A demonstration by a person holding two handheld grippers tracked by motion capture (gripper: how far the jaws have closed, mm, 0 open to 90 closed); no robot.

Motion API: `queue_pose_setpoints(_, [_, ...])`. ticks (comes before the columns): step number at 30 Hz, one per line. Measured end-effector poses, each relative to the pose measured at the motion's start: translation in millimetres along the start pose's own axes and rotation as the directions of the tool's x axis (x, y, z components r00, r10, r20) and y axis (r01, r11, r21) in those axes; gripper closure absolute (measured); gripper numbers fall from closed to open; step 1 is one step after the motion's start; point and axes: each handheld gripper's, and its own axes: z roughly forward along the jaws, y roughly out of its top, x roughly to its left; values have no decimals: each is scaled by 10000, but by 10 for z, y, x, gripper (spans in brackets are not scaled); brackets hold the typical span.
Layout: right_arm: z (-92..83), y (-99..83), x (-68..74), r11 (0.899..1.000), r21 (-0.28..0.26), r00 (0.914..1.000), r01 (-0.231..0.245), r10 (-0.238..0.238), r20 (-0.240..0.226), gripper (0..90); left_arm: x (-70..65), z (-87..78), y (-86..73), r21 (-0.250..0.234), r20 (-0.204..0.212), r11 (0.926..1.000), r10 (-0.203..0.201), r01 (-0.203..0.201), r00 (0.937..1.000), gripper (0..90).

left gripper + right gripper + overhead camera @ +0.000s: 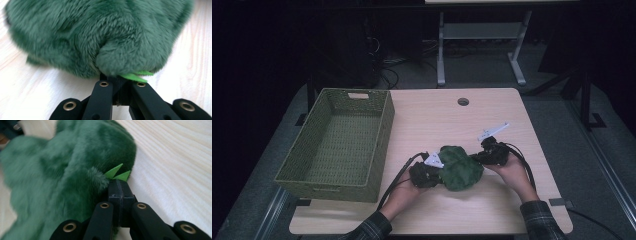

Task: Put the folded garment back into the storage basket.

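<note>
Green plush toy (459, 167) blurred, shape unclear, left gripper (120, 80) and right gripper (119, 187) fingers clamped on its fur

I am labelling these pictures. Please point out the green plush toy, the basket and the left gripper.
green plush toy (460, 167), high view, middle of its furry body.
basket (384, 131), high view, its right wall.
left gripper (119, 80), left gripper view, its closed jaw tips.

My high view is dim: the room beyond the pale wooden bench (492, 120) falls to near black, and the benchtop alone catches soft overhead light. Both gripper views are bright and even, without glare. The fluffy dark green plush toy (100, 35) blurs at its edges; I see soft shadow beneath it.
</note>
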Motion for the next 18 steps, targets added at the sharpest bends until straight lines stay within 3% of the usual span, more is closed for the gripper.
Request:
queue_pose_setpoints(3, [-25,-68,47,10000,-67,10000,46,-46,-38,899,50,-21,-29,38,-48,9999,-116,116,9999,897])
queue_pose_setpoints(7, [-53,-152,131,9996,-254,9999,96,-99,-115,900,101,-46,-48,221,-406,9997,130,-121,9991,896])
queue_pose_setpoints(9, [-59,-205,177,9990,-422,9998,119,-126,-173,899,135,-64,-58,219,-485,9998,24,-14,9988,896])
queue_pose_setpoints(12, [-69,-239,230,9993,-241,9993,293,-298,-222,899,187,-84,-60,238,-580,9997,27,-13,9983,896])
queue_pose_setpoints(13, [-81,-250,255,9992,-276,9993,303,-309,-215,900,189,-74,-64,79,-590,9998,-167,172,9981,896])
queue_pose_setpoints(18, [-91,-310,302,9987,-368,9992,351,-358,-167,899,204,-79,-57,170,-665,9998,61,-50,9978,896])
